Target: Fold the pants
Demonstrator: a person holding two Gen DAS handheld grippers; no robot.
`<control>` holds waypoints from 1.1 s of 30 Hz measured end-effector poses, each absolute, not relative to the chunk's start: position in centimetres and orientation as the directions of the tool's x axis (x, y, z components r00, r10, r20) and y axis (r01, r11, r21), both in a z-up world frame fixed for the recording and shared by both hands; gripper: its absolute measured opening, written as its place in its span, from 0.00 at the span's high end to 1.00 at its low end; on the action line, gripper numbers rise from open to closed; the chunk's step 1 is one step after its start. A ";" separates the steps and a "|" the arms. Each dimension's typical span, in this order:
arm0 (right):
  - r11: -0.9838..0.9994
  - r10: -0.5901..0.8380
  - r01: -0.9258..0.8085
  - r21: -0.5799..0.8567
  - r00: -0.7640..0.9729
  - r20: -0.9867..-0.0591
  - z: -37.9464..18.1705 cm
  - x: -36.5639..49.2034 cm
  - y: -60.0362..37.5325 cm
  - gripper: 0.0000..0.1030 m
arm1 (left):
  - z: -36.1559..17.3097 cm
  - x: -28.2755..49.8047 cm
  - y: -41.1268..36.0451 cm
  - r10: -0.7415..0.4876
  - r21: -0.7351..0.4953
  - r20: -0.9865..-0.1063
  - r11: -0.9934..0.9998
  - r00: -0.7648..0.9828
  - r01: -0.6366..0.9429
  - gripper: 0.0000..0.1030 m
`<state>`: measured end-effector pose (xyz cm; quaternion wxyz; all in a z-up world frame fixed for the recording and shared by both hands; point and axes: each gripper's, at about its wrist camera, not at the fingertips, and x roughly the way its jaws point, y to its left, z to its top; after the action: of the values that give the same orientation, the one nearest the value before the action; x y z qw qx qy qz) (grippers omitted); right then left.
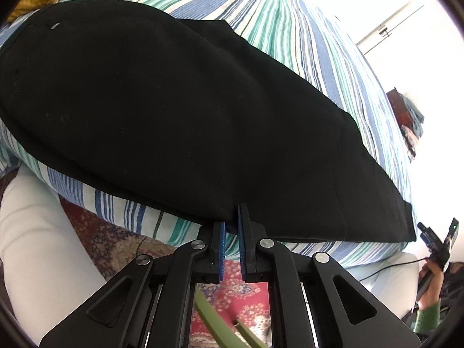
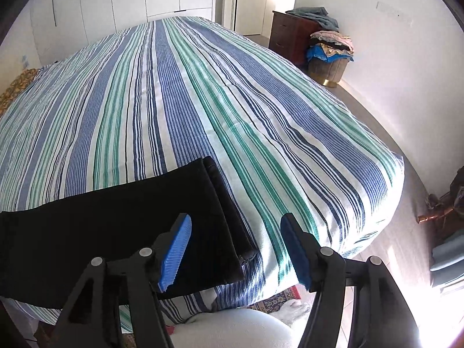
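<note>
Left gripper (image 1: pixel 232 226) on black pants (image 1: pixel 174 110)

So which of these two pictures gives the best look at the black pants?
The left wrist view: the black pants fill most of it, lying flat along the striped bed cover, near edge pinched in the left gripper. The right wrist view shows only one end, below the open right gripper.

So the bed (image 2: pixel 203 92) has a striped cover, blue, green and white, stripes running the long way to the far end. Black pants (image 1: pixel 162 110) lie flat right on it along the near edge, hem end (image 2: pixel 229 203) toward the near right corner, and a bit hangs over the edge. Something mustard yellow with a pattern (image 2: pixel 16 87) sits at the left edge. Rest of the cover is bare.
</note>
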<state>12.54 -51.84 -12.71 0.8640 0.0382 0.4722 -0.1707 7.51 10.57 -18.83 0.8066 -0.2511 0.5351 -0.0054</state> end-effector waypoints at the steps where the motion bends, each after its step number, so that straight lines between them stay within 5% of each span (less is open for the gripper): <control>1: 0.938 -0.261 0.332 -0.097 0.496 -0.828 -12.7 12.5 -51.8 0.36 | -18.8 7.4 10.7 -0.274 -0.408 -0.863 0.873 0.424 -0.267 0.90; 3: 0.940 -0.263 0.327 -0.102 0.496 -0.828 -12.7 12.6 -51.7 0.36 | -18.4 7.2 10.9 -0.243 -0.380 -0.876 0.880 0.417 -0.286 0.66; 5: 0.940 -0.267 0.322 -0.112 0.495 -0.827 -12.7 12.6 -51.5 0.36 | -17.5 6.6 11.3 -0.208 -0.356 -0.880 0.884 0.426 -0.303 0.54; 16: 0.943 -0.268 0.308 -0.123 0.489 -0.830 -12.9 12.8 -51.2 0.35 | -9.3 7.4 12.9 -0.066 -0.231 -0.798 0.952 0.599 -0.202 0.45; 22: 0.945 -0.272 0.299 -0.136 0.477 -0.836 -13.2 12.9 -51.0 0.33 | -13.6 14.1 14.2 0.053 -0.080 -0.862 0.968 0.504 -0.239 0.47; 24: 0.945 -0.269 0.298 -0.135 0.472 -0.840 -13.3 13.0 -51.0 0.32 | -15.8 14.5 14.7 0.081 -0.037 -0.912 0.960 0.401 -0.278 0.63; 33: 0.945 -0.273 0.295 -0.142 0.471 -0.839 -13.3 13.2 -50.7 0.32 | -17.8 9.8 15.4 0.126 0.027 -0.929 0.960 0.348 -0.278 0.62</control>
<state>13.16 -50.72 -13.34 0.8575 0.0113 0.4871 -0.1655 9.81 15.37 -17.83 0.8182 -0.0679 0.5575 0.1235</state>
